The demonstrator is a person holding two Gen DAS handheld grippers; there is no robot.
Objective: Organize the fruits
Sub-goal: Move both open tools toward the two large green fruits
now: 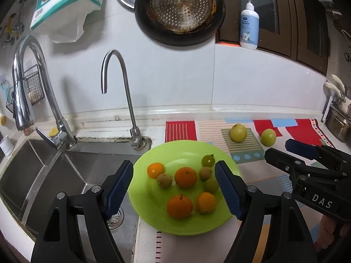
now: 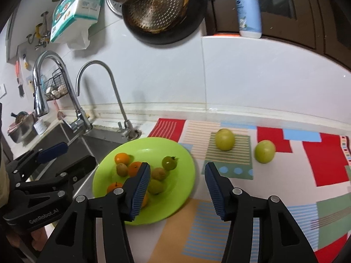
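Observation:
A lime-green plate (image 1: 153, 219) sits by the sink and holds several small fruits: oranges (image 1: 185, 177), brownish longans (image 1: 164, 180) and a green cherry tomato (image 1: 208, 160). The plate also shows in the right wrist view (image 2: 182, 188). Two yellow-green round fruits lie on the patterned mat beyond the plate, one (image 2: 224, 139) nearer the wall and one (image 2: 264, 151) to its right. My left gripper (image 1: 174, 188) is open and empty, hovering over the plate. My right gripper (image 2: 177, 188) is open and empty, above the plate's right edge and the mat.
A steel sink (image 1: 43, 175) with two taps (image 1: 122, 92) lies left of the plate. A colourful mat (image 2: 285, 175) covers the counter. A perforated pan (image 1: 179, 11) hangs on the wall, and a soap bottle (image 1: 249, 26) stands on the ledge.

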